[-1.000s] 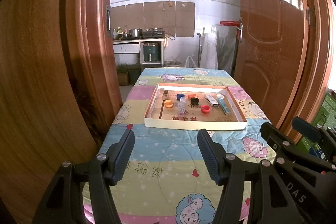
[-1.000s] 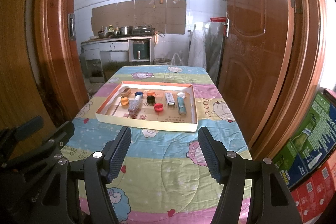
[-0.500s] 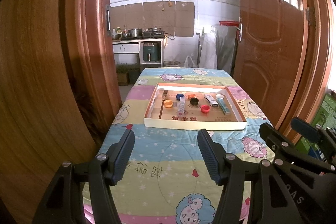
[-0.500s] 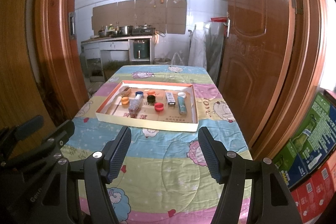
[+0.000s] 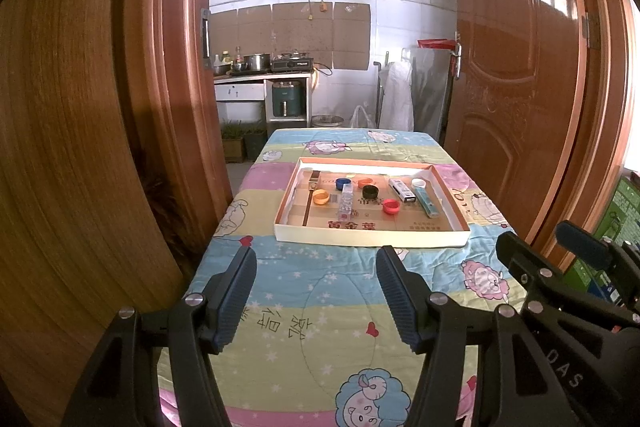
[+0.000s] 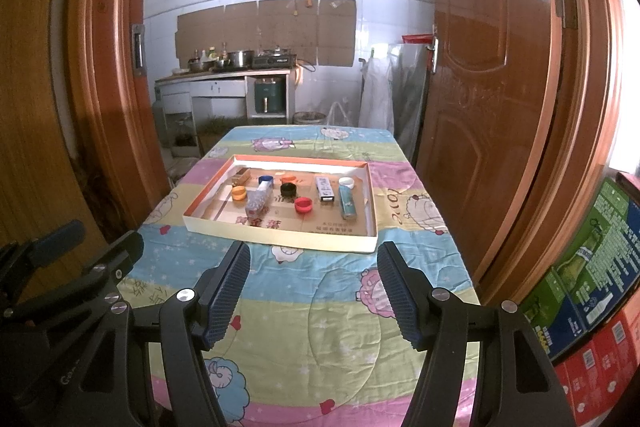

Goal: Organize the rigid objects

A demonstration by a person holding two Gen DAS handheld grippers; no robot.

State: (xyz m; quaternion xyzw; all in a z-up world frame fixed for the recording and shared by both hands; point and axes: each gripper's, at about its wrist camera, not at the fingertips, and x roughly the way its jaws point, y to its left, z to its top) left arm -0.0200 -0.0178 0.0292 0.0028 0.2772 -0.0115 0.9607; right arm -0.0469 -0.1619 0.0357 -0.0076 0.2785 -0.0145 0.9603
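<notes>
Both tongs gape wide with nothing between the pads: my left tongs (image 5: 316, 293) and right tongs (image 6: 314, 291) hang side by side over the near end of the bench (image 5: 288, 343), clear of the cloth. Left view catches the right rig's frame at its right edge. Bench wears a striped cartoon-sheep quilt.

Further out, mid-bench, sits a shallow cardboard tray (image 5: 372, 239) with an orange inner rim, well apart from both tongs. All the small rigid bits lie inside it, loose:
- near-centre, a clear plastic tube (image 5: 345, 202) lying lengthwise
- left of it, orange cap (image 5: 321, 196), next to a thin brown stick (image 5: 308, 203)
- red cap (image 5: 391, 206) right of centre
- black cap (image 5: 370, 191) just behind that
- blue cap (image 5: 343, 182) and a second orange-red cap (image 5: 365, 182) toward the far wall
- small brown block (image 6: 241, 175) in the far-left corner
- white rectangular box (image 5: 403, 190), then a teal tube-like pack (image 5: 428, 201) on the right, with a white cap (image 5: 418, 182) just behind it

Right of the bench I see stacked printed cartons (image 6: 592, 291) on the floor. Wooden doors (image 5: 516, 75) flank both sides. At the back, a kitchen counter with pots (image 5: 256, 61) and a green appliance (image 5: 286, 99) under it.
</notes>
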